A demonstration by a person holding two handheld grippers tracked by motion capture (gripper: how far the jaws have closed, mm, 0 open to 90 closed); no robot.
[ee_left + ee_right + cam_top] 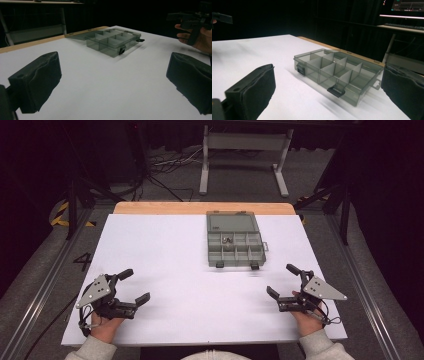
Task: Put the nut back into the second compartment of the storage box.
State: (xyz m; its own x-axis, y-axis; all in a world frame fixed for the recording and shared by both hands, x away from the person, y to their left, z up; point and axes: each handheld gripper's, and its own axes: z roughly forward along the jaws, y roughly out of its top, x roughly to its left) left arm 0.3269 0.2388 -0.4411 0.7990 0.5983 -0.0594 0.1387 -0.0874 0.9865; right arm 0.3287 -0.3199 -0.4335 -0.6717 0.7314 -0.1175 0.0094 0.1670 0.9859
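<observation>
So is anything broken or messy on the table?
Nothing looks broken or spilled. The grey compartment box sits open and flat on the white table, with a small item inside one compartment. Both grippers are open, holding nothing.

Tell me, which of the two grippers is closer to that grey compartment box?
Right. The right gripper sits just below and to the right of the compartment box; the left gripper rests farther away at the near left of the table. Both are open and apart from it.

Translucent grey plastic organizer box (235, 240), glossy, ahead of the right gripper (286, 284); matt white tabletop (160, 255); bare wood far edge (200, 208).
</observation>
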